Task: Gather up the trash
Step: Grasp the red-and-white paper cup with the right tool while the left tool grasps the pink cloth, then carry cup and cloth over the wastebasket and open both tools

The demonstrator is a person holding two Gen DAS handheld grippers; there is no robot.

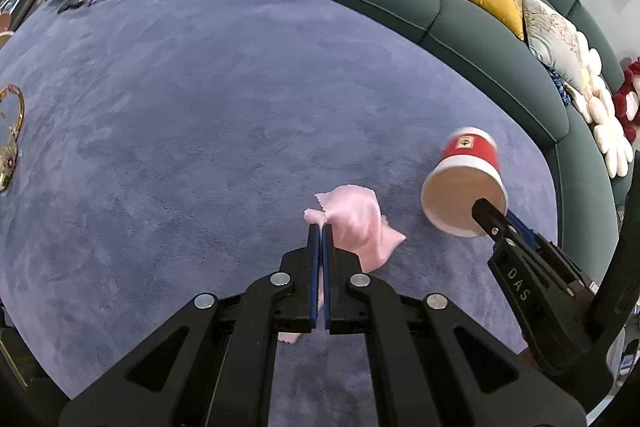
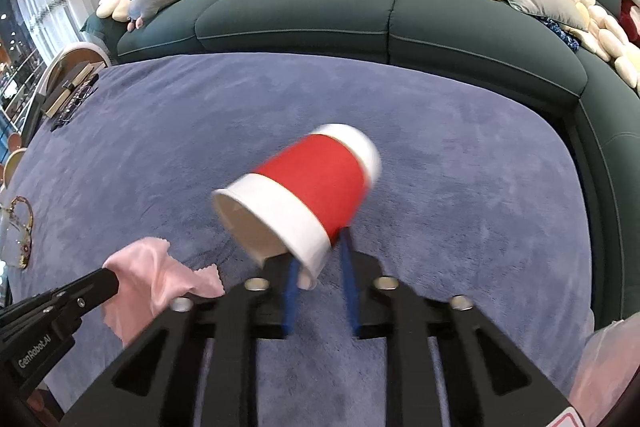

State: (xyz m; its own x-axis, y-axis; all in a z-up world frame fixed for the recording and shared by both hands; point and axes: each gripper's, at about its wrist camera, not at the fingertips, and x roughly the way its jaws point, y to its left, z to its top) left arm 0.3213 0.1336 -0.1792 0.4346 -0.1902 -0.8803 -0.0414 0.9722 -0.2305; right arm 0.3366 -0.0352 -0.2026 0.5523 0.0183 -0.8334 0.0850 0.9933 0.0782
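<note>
Paper cup is hanging tilted from the right gripper, pinched at its rim; the left gripper is clamping a pink cloth at its tips. Both are seemingly collected; next likely calls for carrying them to a bin.

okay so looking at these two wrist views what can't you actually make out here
- Left wrist view: the lower part of the pink cloth is hidden behind the left gripper.
- Right wrist view: the red paper cup is motion-blurred, so its print is unreadable; the right gripper covers its rim.
- Both views: the books are too small to read.
</note>
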